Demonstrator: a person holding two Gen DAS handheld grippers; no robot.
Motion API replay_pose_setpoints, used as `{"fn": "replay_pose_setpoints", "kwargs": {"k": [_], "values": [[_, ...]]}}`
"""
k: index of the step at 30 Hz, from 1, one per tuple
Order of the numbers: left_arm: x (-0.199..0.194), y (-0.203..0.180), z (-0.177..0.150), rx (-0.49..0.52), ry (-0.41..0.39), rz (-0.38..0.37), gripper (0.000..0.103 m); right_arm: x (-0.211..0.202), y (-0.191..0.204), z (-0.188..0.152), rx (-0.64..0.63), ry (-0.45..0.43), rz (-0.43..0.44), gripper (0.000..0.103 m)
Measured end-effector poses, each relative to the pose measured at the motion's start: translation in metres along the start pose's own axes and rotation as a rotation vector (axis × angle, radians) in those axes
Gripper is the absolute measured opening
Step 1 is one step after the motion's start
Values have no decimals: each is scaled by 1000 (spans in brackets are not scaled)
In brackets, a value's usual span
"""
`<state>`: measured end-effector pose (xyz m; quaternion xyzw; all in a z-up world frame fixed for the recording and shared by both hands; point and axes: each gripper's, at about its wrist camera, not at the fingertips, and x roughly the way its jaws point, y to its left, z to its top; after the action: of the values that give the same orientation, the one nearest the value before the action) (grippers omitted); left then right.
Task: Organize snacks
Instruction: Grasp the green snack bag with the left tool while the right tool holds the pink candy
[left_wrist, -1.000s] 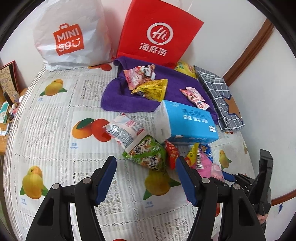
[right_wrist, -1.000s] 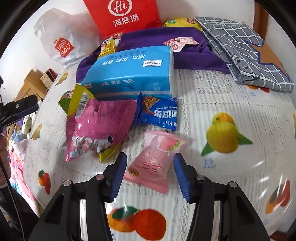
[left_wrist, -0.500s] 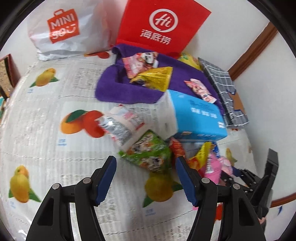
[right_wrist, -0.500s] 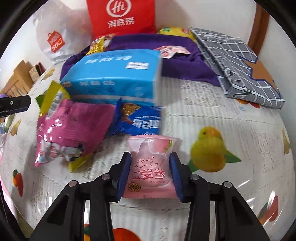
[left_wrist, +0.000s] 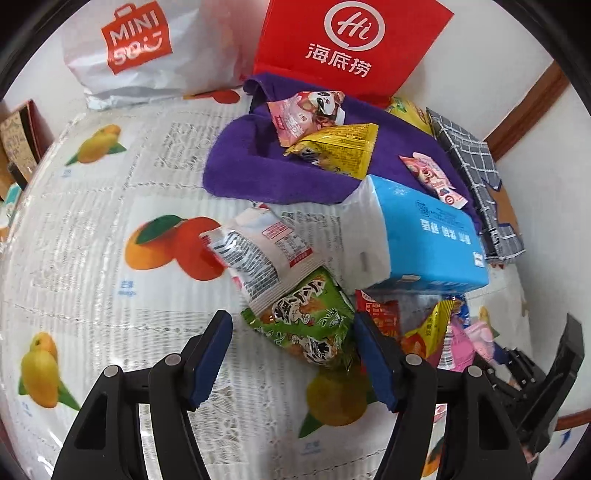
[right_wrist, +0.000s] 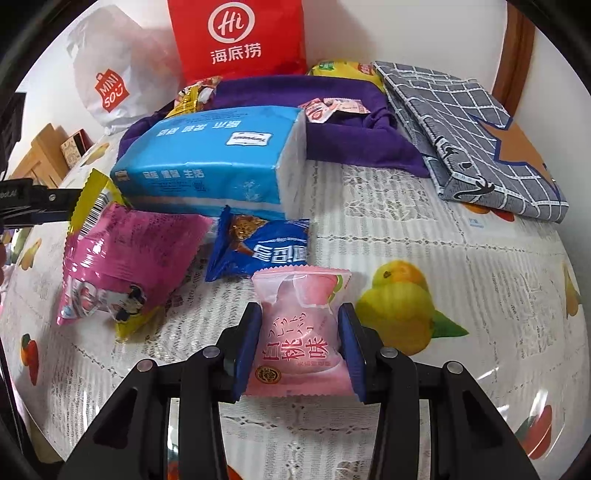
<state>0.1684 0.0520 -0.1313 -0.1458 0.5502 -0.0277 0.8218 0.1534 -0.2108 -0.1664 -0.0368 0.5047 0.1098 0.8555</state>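
Right gripper (right_wrist: 300, 347) clamped on the pale pink peach packet (right_wrist: 301, 334) near the table's (right_wrist: 388, 229) front edge — pinched at both sides, probably so the soft wrapper could be lifted flat. Left gripper (left_wrist: 291, 354) hung with jaws opening over the green packet (left_wrist: 308, 325), pads not yet pressing — seemingly lined up for the next pick. Other snacks heaped beside the blue tissue pack (left_wrist: 424, 240), mid-table; a few already on the purple towel (left_wrist: 258, 162) toward the back edge.
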Motion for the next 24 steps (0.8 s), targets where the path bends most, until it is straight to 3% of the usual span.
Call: {"fn": "replay_pose_setpoints", "kwargs": {"k": [3,8,11,16,18,20,24], "values": [[-1,-6,0,37,-10,30,67,1,0,1,-8,2,-1,43],[14,-11,4,20,15,-37,72,1,0,0,-16,-3,-1,43],[29,-19,2,54,46,55,70,1,0,0,-14,-4,-3,43],[35,-20,-4,62,17,69,70,1,1,-1,-15,-6,-8,43],[35,-18,-5,59,8,65,69,1,1,-1,-16,-7,-12,43],[33,-17,-6,69,3,74,57,1,2,-1,-18,-4,-15,43],[23,-11,-11,56,5,19,50,-2,1,-2,-14,3,-20,42]]}}
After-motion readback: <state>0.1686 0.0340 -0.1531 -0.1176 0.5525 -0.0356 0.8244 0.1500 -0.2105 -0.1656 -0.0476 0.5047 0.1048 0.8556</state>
